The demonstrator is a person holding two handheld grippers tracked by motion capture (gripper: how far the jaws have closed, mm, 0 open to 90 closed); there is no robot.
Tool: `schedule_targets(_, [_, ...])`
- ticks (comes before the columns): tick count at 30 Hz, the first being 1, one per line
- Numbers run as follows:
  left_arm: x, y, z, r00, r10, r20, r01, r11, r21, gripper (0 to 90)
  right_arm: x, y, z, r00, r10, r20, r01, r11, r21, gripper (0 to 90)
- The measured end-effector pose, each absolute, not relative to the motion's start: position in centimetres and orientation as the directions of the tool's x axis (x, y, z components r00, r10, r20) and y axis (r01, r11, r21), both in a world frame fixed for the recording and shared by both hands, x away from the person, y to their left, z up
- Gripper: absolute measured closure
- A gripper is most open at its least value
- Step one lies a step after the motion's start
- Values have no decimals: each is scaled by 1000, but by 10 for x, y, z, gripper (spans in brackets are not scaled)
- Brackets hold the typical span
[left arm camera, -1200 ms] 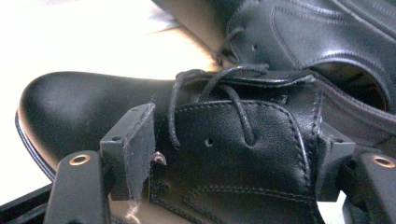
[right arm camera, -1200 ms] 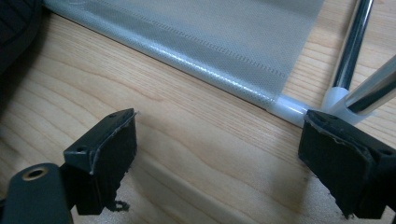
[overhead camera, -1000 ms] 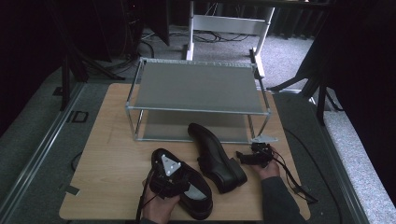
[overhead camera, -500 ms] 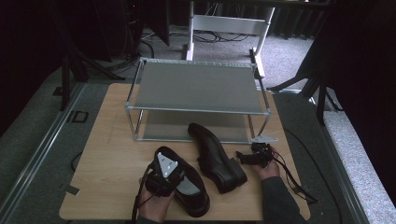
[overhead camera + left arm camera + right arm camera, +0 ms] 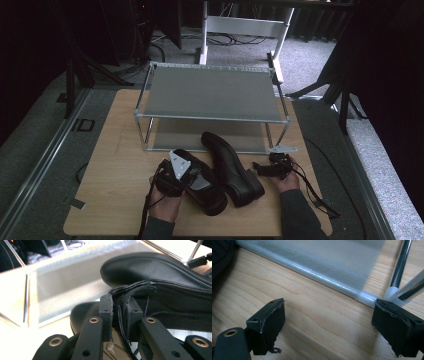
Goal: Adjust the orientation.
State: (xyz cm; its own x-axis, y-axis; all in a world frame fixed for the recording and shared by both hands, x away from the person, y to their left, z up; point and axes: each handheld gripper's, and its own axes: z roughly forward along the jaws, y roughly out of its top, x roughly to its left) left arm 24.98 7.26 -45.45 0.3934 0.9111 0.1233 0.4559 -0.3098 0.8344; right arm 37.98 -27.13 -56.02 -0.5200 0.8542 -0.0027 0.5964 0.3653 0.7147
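Observation:
Two black leather shoes lie on the wooden table (image 5: 120, 150) in front of a two-tier metal rack (image 5: 210, 92). My left gripper (image 5: 186, 172) is shut on the near-left shoe (image 5: 207, 195). In the left gripper view its jaws have just been closing, and the left gripper (image 5: 120, 308) now pinches the rim of that shoe's opening (image 5: 132, 288). The second shoe (image 5: 230, 165) lies just right of it, toe toward the rack, and appears behind as a dark toe (image 5: 150, 267). My right gripper (image 5: 261, 168) rests open on the table to the right of the second shoe, nothing in the right gripper (image 5: 329, 322).
The rack's grey lower shelf (image 5: 312, 255) and its chrome front-right leg (image 5: 399, 267) stand close ahead of the right jaws. Bare tabletop (image 5: 312, 315) lies under them. A white frame (image 5: 245, 25) stands on the floor beyond the table.
The left gripper has closed on the near-left shoe and risen a little, drawing the shoe slightly toward the rack. The right hand has kept still.

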Motion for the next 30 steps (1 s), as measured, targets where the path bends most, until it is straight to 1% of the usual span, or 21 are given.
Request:
schedule_targets(3, [254,71,-451,394,907,146,435,-325,840,802,380,-271,-560,-520,854,-3,596,365,715,110])
schedule_targets(8, [258,75,-445,376,914,151,426,-316,848,814,380,-271,-560,-519,854,-2,597,364,715,110])
schedule_targets(13, [257,76,-443,380,911,160,412,-321,853,817,380,-271,-560,-519,854,-2,597,364,715,110])
schedule_targets(15, [255,75,-439,383,906,181,391,-337,857,815,380,-271,-560,-520,854,-2,597,365,715,111])
schedule_targets(17, [255,75,-439,383,906,181,391,-337,857,813,380,-271,-560,-520,854,-2,597,364,715,111])
schedule_targets(18, [257,75,-435,382,903,197,377,-347,859,813,380,-271,-560,-520,854,-2,597,364,715,110])
schedule_targets(21, [267,78,-443,408,892,193,374,-356,856,807,380,-271,-560,-520,854,-2,597,364,715,110])
schedule_targets(23, [272,79,-456,430,888,162,398,-348,849,807,380,-271,-560,-520,854,-2,596,365,715,110])
schedule_targets(25, [271,78,-459,440,883,163,392,-352,850,803,380,-272,-560,-521,853,-2,596,366,715,110])
schedule_targets(28, [265,72,-466,466,861,206,381,-405,831,795,380,-272,-560,-523,853,-4,594,368,715,110])
schedule_targets(30, [262,71,-471,485,848,214,376,-423,824,785,380,-272,-560,-523,852,-4,594,368,715,111])
